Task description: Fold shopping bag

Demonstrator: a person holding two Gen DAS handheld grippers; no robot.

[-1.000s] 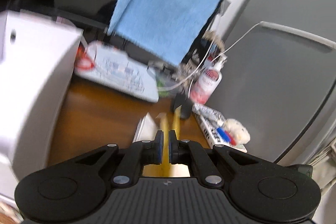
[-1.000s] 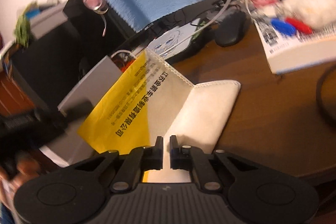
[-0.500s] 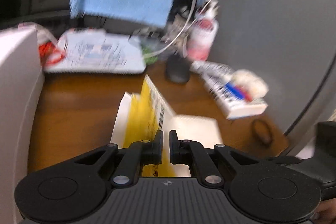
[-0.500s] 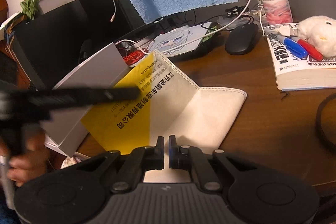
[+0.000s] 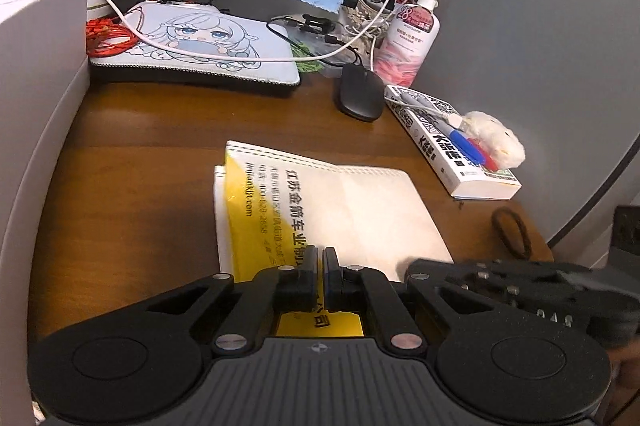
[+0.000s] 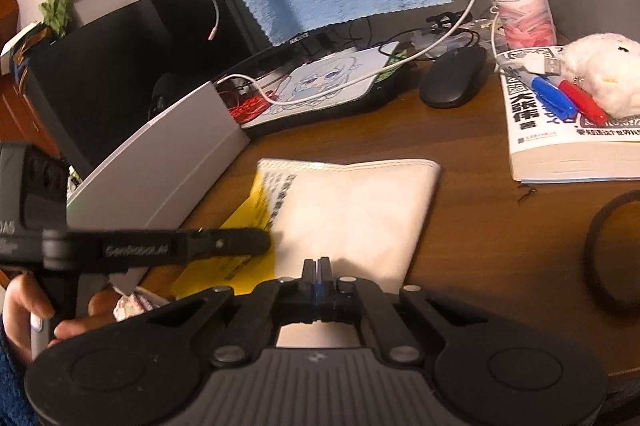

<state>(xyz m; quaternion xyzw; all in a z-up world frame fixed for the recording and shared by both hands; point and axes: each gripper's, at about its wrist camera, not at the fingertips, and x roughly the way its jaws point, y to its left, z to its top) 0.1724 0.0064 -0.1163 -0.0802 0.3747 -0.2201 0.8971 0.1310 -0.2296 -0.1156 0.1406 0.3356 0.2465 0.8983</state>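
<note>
Both grippers closed, empty: left gripper (image 5: 320,258), right gripper (image 6: 317,268). Folded yellow-and-white shopping bag (image 5: 340,206) flat on brown wooden desk (image 5: 140,154) ahead. Black mouse (image 5: 360,94) beyond.

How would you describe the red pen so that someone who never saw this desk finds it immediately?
Start at the wooden desk and go to its right side, where a thick white book lies. On the cover, a blue pen and the red pen lie side by side. The red one is the pen nearer the fluffy white toy, against it.

Black tool (image 5: 320,266), silver screws.
</note>
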